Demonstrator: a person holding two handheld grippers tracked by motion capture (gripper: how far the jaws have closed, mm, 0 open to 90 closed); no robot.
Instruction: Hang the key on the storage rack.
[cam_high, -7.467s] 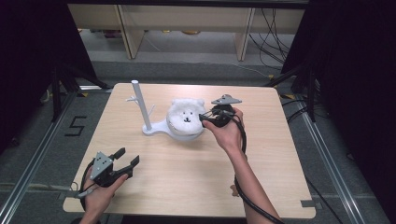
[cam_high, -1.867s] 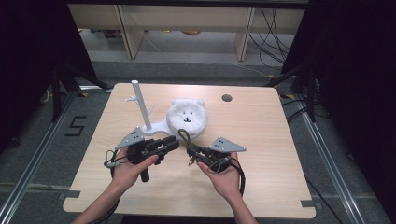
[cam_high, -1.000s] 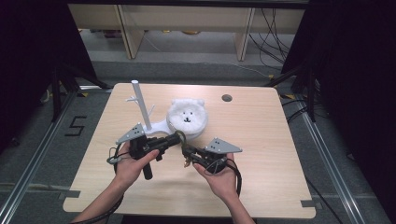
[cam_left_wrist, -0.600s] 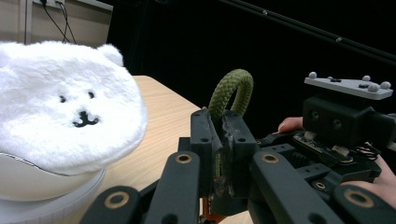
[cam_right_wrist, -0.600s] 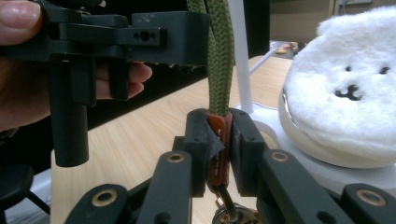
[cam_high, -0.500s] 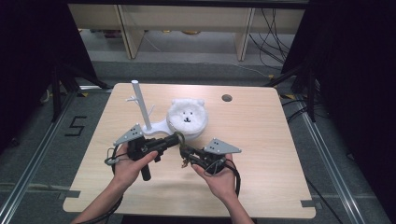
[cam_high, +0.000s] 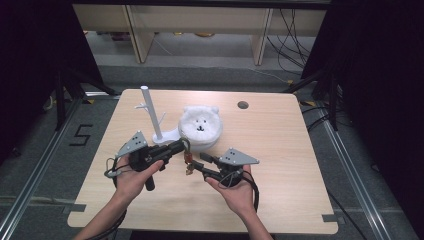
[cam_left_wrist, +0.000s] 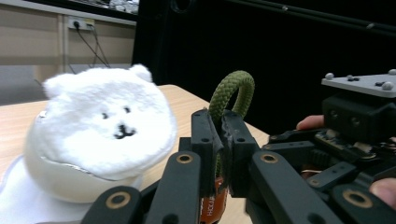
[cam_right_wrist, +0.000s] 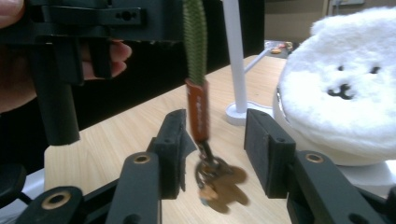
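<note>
Here the left claw (cam_left_wrist: 219, 140) pinches a green-corded, orange-tagged keychain (cam_right_wrist: 198, 107) inside the parted, just-opening right claw (cam_right_wrist: 212, 140).

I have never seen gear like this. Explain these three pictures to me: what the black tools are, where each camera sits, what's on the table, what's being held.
A person holds a hand-held two-jaw gripper in each hand. One camera looks down from above; the other two ride on the grippers.

On the wooden table stand a white peg stand and a fluffy white bear-faced pouch.

The left gripper is shut on the green cord loop of a keychain. The right gripper has just been opening its jaws; the keychain's brown charm hangs between them, unpinched.
</note>
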